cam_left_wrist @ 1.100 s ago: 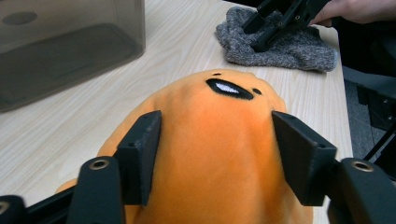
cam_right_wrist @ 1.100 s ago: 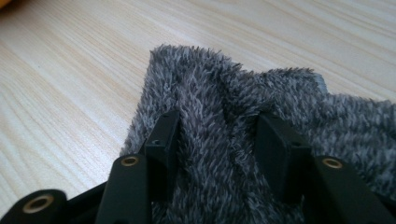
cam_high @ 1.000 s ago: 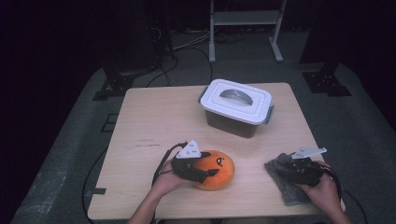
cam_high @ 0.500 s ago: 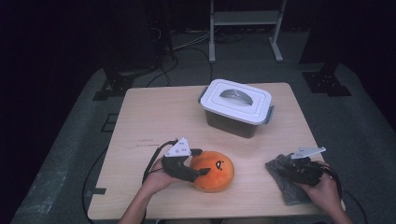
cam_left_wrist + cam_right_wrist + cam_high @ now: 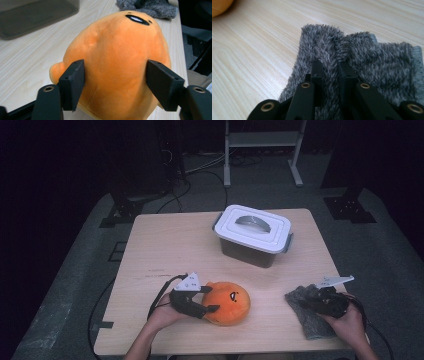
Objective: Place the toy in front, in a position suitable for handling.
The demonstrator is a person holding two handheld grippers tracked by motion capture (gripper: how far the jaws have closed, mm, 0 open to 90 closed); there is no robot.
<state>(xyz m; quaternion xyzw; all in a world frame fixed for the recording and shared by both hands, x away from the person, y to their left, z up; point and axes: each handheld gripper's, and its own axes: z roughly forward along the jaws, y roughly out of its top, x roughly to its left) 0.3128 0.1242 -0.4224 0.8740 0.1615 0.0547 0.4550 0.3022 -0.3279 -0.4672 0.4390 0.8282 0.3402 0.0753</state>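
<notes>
A round orange plush toy (image 5: 230, 301) with a small face lies near the table's front edge. My left gripper (image 5: 212, 299) reaches it from the left. In the left gripper view its jaws have just been closing, and both pads press the sides of the plush (image 5: 117, 62). At the front right lies a grey fuzzy cloth (image 5: 312, 322). My right gripper (image 5: 307, 301) sits on it. Its jaws have just closed, and in the right gripper view the gripper (image 5: 329, 66) pinches a raised fold of the cloth (image 5: 372, 57).
A lidded box (image 5: 252, 234) with a white top and dark walls stands at the back centre-right of the wooden table (image 5: 170, 245). Its wall (image 5: 37, 15) shows beyond the plush. Dark floor, cables and stand legs surround the table.
My left gripper slid left off the top of the plush to its left side and now clasps it. The right gripper stayed on the cloth.
</notes>
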